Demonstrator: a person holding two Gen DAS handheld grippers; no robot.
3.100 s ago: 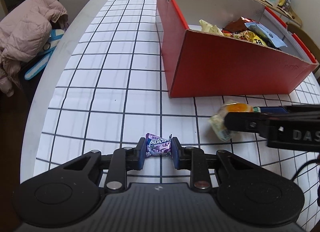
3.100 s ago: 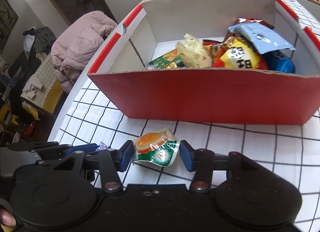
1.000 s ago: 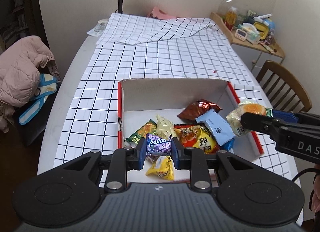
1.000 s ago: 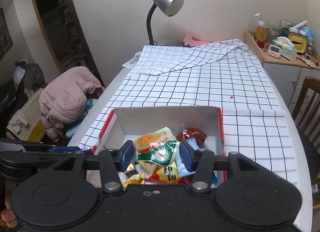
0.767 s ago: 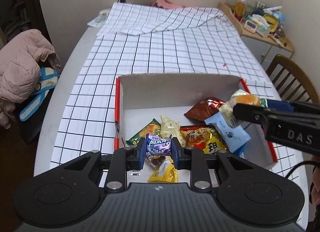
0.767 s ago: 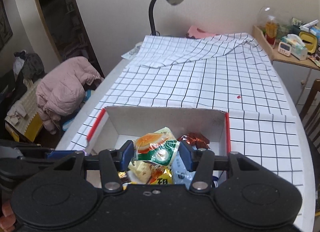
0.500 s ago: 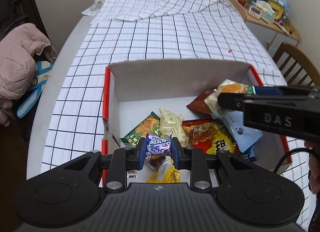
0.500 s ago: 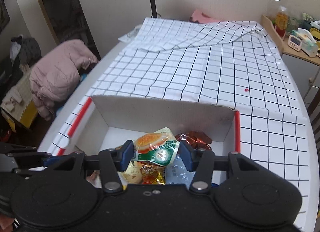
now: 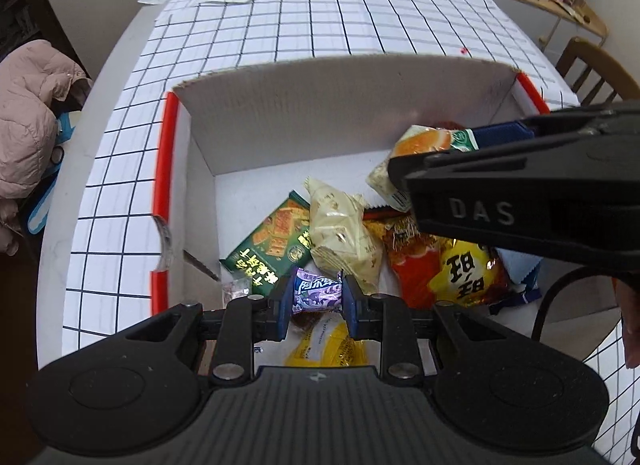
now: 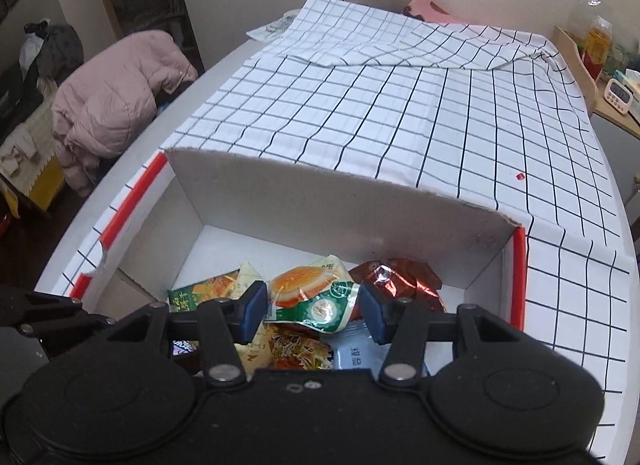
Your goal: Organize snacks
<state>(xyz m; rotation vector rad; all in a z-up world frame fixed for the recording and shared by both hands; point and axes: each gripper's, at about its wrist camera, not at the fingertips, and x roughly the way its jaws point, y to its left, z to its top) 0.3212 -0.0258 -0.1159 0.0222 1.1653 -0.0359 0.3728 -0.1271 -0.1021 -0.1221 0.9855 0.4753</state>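
My left gripper [image 9: 316,296] is shut on a small purple candy [image 9: 317,289] and holds it over the near part of the red cardboard box [image 9: 163,153]. My right gripper [image 10: 313,308] is shut on an orange-and-green snack packet [image 10: 311,299] and holds it over the same box [image 10: 518,277]; it also shows in the left wrist view [image 9: 424,153]. Several snack packets lie inside the box: a green cracker pack [image 9: 272,243], a cream wrapper [image 9: 340,237], a yellow-red bag [image 9: 468,273] and a shiny red bag [image 10: 400,277].
The box stands on a white table with a black-grid cloth [image 10: 400,113]. A pink jacket [image 10: 116,101] lies on a seat to the left. A wooden chair [image 9: 596,65] and a cluttered side shelf [image 10: 600,53] stand to the right.
Both grippers lifted their snacks from the table in front of the box, rose above it, then moved down and forward over the box's inside, still shut.
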